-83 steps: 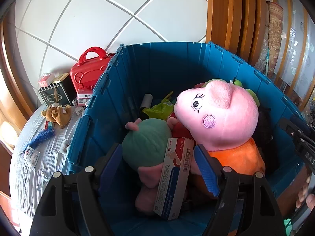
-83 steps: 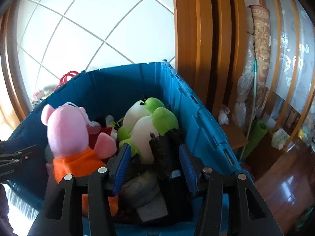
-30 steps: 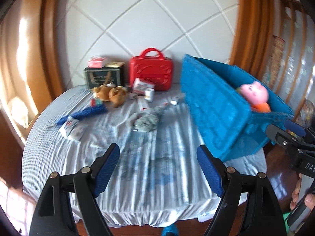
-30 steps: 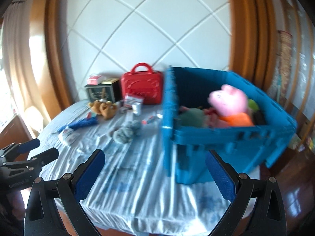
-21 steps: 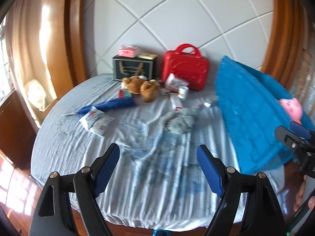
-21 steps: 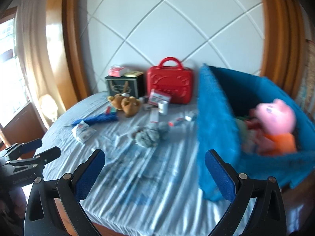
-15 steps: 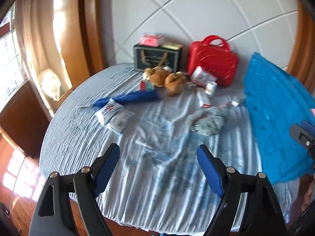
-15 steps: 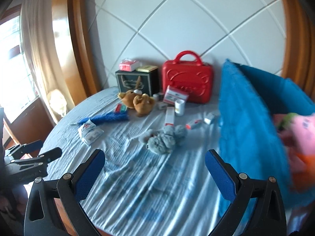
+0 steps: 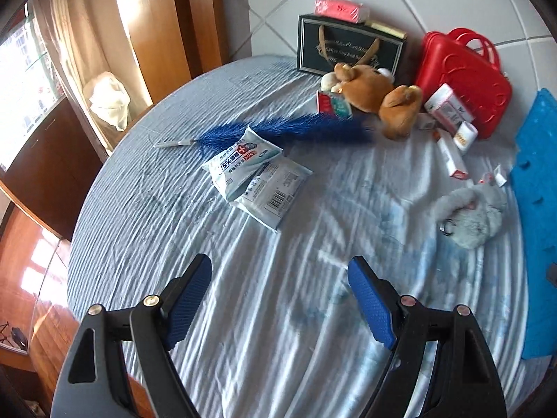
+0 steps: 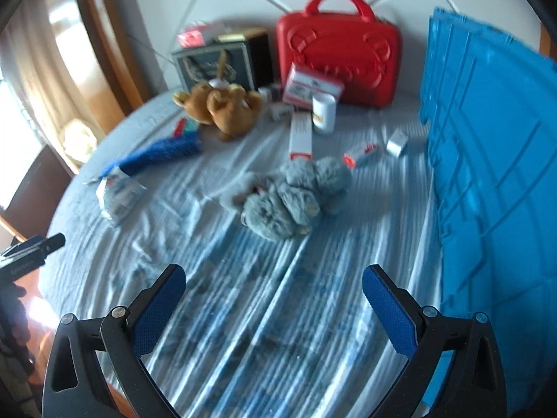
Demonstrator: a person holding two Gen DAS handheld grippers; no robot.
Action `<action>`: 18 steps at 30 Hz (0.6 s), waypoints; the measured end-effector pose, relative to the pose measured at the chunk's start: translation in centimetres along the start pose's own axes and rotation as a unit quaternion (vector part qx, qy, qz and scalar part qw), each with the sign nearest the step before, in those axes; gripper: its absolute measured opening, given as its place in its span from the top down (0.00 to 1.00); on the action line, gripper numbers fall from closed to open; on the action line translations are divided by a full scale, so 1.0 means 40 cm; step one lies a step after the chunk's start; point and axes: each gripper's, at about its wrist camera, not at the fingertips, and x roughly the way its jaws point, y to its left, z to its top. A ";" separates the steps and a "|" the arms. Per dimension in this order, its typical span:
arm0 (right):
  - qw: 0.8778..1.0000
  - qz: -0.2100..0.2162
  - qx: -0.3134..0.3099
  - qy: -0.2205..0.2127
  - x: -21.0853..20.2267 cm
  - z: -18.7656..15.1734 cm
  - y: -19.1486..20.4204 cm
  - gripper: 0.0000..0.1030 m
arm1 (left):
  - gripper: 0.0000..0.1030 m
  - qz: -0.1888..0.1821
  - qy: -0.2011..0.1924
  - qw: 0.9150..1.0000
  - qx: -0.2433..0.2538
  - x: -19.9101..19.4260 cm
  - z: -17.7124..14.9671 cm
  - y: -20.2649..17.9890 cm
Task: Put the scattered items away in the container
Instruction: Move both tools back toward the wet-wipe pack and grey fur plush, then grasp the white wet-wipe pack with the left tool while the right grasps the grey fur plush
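My left gripper (image 9: 280, 278) is open and empty above the striped tablecloth (image 9: 243, 313), short of two wipe packs (image 9: 256, 177). A blue feather duster (image 9: 289, 129), a brown teddy bear (image 9: 376, 94) and a grey fluffy toy (image 9: 470, 214) lie beyond. My right gripper (image 10: 273, 285) is open and empty, facing the grey fluffy toy (image 10: 289, 195). The blue container (image 10: 494, 160) stands at the right, only its outer wall showing. Small boxes (image 10: 301, 132) and a white cup (image 10: 323, 113) lie near the teddy bear (image 10: 222, 108).
A red case (image 10: 339, 45) and a dark gift bag (image 10: 216, 59) stand at the back against the wall. A pink packet (image 9: 339, 7) rests on the gift bag (image 9: 348, 47). The round table's edge (image 9: 80, 216) drops off at the left to a wooden floor.
Both grippers have swung left, away from the blue container, and moved closer over the table. The left released the box into the container earlier; both jaws stay open.
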 end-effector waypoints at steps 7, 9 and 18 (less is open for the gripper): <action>0.998 -0.026 0.040 0.033 0.159 0.023 0.008 0.00 | 0.22 0.015 0.023 0.998 0.052 0.260 0.072 0.003; 0.998 -0.027 0.049 0.037 0.200 0.031 0.013 0.00 | 0.22 0.013 0.029 0.997 0.065 0.318 0.086 0.002; 0.994 -0.052 0.086 0.030 0.329 0.089 -0.012 0.00 | 0.18 -0.023 0.039 0.997 0.060 0.444 0.140 -0.006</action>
